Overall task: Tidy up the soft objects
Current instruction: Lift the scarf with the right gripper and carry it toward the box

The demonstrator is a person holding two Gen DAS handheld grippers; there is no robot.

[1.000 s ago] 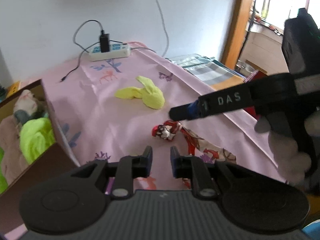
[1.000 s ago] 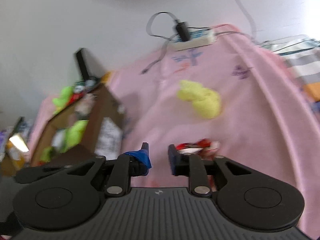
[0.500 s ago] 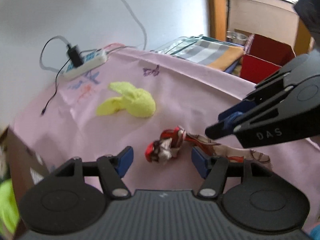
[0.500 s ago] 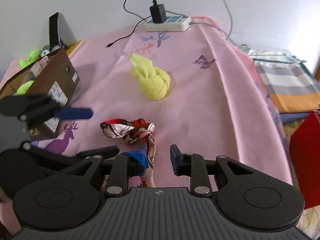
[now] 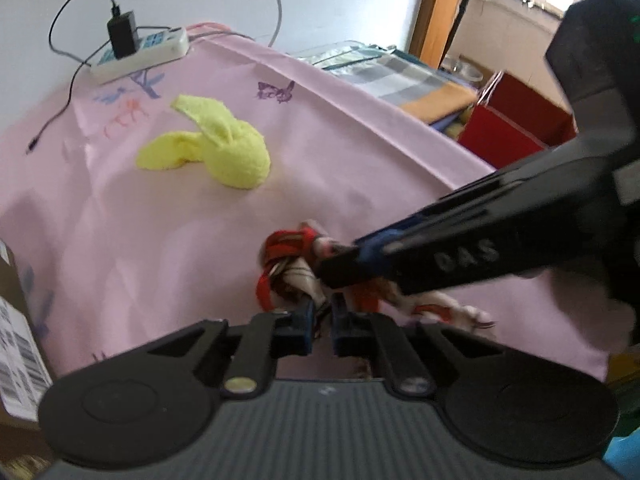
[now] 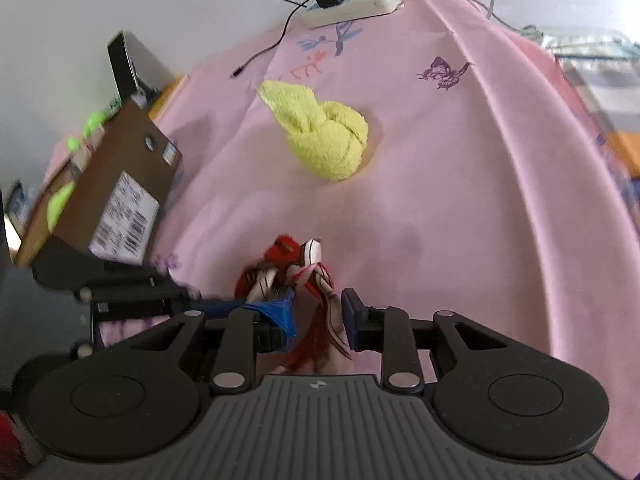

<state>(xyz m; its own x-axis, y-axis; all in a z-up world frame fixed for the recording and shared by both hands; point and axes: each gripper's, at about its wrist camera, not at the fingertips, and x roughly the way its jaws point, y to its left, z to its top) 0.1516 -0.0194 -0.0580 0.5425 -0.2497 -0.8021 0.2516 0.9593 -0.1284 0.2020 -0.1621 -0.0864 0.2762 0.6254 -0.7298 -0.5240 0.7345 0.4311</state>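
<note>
A red and white patterned scarf (image 5: 292,268) lies bunched on the pink cloth, also in the right wrist view (image 6: 296,268). My left gripper (image 5: 320,324) has closed on its near end. My right gripper (image 6: 316,316) straddles the scarf with its jaws apart, the cloth hanging between them; it reaches in from the right in the left wrist view (image 5: 344,264). A yellow knotted towel (image 5: 224,152) lies farther back, also in the right wrist view (image 6: 324,136). A cardboard box (image 6: 100,196) with soft things in it stands at the left.
A white power strip (image 5: 140,52) with a black charger and cables lies at the far edge by the wall. A red box (image 5: 516,120) and folded striped fabric (image 5: 400,76) sit beyond the table's right edge. The pink tablecloth (image 6: 460,200) covers the table.
My left gripper went from wide open to closed on the scarf's end. My right gripper moved in over the scarf, which is now between its jaws.
</note>
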